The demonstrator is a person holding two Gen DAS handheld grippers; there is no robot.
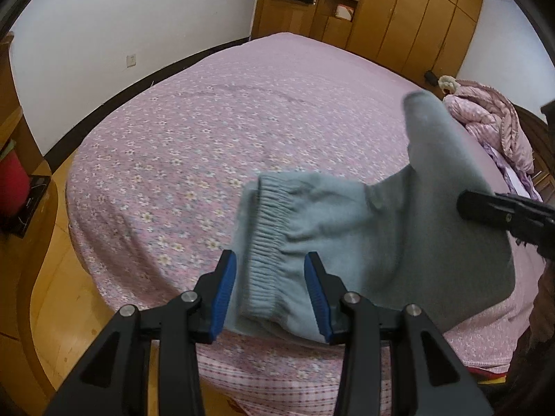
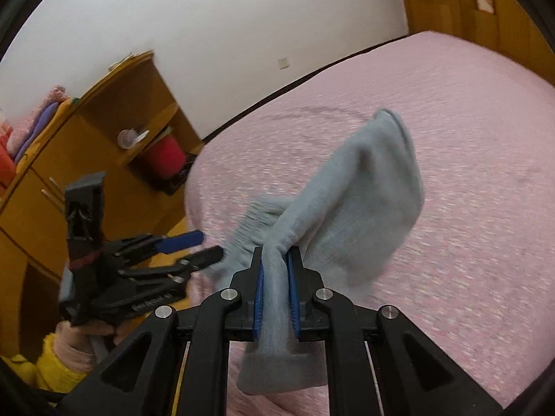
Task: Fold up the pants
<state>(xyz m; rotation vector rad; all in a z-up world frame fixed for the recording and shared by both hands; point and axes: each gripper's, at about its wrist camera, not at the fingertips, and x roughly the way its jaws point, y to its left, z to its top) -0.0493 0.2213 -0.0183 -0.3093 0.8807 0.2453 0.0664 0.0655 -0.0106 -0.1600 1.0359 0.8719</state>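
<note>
Gripping grey pants [image 2: 364,190], right gripper [image 2: 275,287] clenched fabric above the bed [image 2: 468,138] | left gripper [image 1: 272,294] straddled waistband, pads apart

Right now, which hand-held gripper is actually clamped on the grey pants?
The right hand-held gripper: its blue pads pinch a bunched fold of the grey pants. The left hand-held gripper only straddles the elastic waistband, with gaps on both sides.

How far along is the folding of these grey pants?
Early. Done: nothing looks folded yet. In hand: the right gripper pinches a bunch of the pants, lifting them off the bed; the left gripper straddles the waistband without pressing it. Left: laying them flat and making every fold.
</note>
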